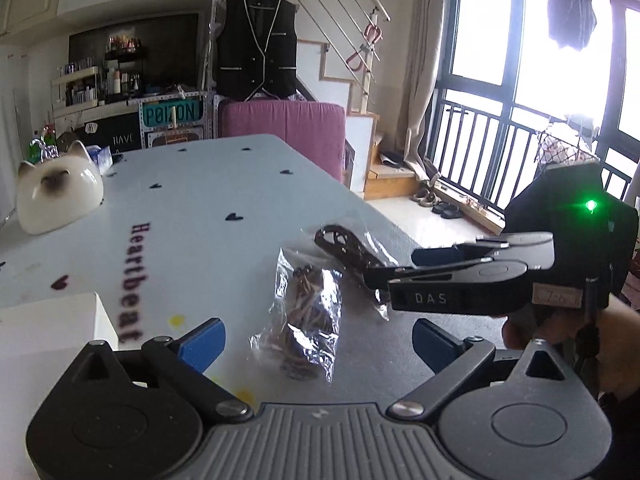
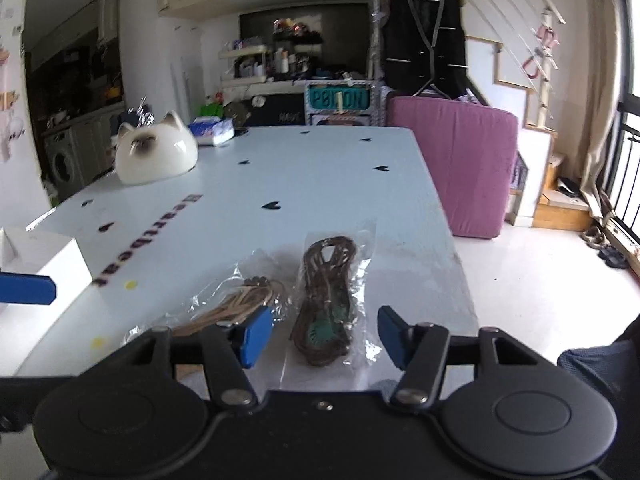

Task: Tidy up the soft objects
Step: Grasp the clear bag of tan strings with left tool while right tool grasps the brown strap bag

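Note:
Two clear plastic bags of coiled cord lie side by side on the pale blue table (image 2: 320,168). The tan cord bag (image 1: 304,320) sits between my left gripper's (image 1: 316,340) open blue fingers, apart from them. It also shows in the right wrist view (image 2: 240,300). The dark brown cord bag (image 2: 326,300) lies between my right gripper's (image 2: 326,336) open blue fingers, also untouched. In the left wrist view the dark brown bag (image 1: 348,248) lies partly under the right gripper body (image 1: 480,280).
A white box (image 1: 48,324) stands at the table's near left; it also shows in the right wrist view (image 2: 44,256). A white ceramic cat head (image 2: 156,152) and a tissue pack (image 2: 212,128) sit at the far left. A pink cushion (image 2: 452,160) stands past the table's right edge.

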A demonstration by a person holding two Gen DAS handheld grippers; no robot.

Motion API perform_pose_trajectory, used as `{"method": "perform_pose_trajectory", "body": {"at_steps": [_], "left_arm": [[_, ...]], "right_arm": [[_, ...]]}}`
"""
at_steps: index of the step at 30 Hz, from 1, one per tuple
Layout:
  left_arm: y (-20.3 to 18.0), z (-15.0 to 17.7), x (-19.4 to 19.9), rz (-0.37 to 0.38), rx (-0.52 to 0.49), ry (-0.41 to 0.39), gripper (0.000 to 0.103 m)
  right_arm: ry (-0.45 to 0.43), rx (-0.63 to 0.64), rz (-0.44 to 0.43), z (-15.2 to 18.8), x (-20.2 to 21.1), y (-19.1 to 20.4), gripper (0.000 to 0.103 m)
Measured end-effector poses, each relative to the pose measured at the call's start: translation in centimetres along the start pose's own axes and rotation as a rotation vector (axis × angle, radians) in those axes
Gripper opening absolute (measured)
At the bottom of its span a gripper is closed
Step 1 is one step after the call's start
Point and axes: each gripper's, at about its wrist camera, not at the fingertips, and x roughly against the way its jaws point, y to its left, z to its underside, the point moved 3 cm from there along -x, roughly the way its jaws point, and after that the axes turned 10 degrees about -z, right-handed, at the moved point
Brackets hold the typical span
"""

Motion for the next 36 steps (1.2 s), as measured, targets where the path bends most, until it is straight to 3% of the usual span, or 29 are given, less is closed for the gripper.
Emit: {"method": "perform_pose_trajectory", "body": {"at_steps": [7, 9, 11, 13, 21, 28, 30, 33, 35, 36], "left_arm": [[0.0, -0.1, -2.9, -0.032, -0.018, 0.022, 0.092], [0.1, -0.1, -3.9, -0.048, -0.027, 0.035, 0.081], [0.1, -0.1, -4.9, -0.055, -0.041, 0.058, 0.076], [0.0, 0.0, -5.6, -0.064, -0.044, 0.076, 0.074], [-0.8, 0.8, -6.4, -0.085, -0.093, 0.11, 0.059], [-1.3, 2.2, -3.6, -0.128, -0.078, 0.155, 0.055], [-1.2, 2.7, -2.4, -0.136, -0.047, 0.184, 0.055], [-1.2, 3.5, -0.7, -0.134, -0.006, 0.215, 0.059], [-1.2, 3.6, -0.1, -0.122, 0.024, 0.225, 0.072], [-1.3, 3.7, 0.2, -0.113, 0.031, 0.223, 0.076]], "right_arm": [[0.035, 0.022, 0.007, 0.5, -1.2, -0.2, 0.05], [0.04, 0.036, 0.013, 0.7, -1.2, -0.3, 0.041], [0.043, 0.026, 0.012, 0.8, -1.0, -0.6, 0.026], [0.061, 0.035, 0.005, 1.0, -0.9, -0.6, 0.019], [0.115, 0.079, -0.028, 1.2, -0.3, -0.2, 0.019], [0.127, 0.066, -0.048, 0.8, 0.7, -0.8, 0.018], [0.097, 0.022, -0.051, 0.3, 1.1, -1.6, 0.022], [0.06, -0.028, -0.043, -0.2, 0.9, -1.9, 0.038], [0.027, -0.049, -0.048, -0.2, 0.5, -1.7, 0.066], [0.005, -0.07, -0.053, -0.2, 0.1, -1.6, 0.072]]}}
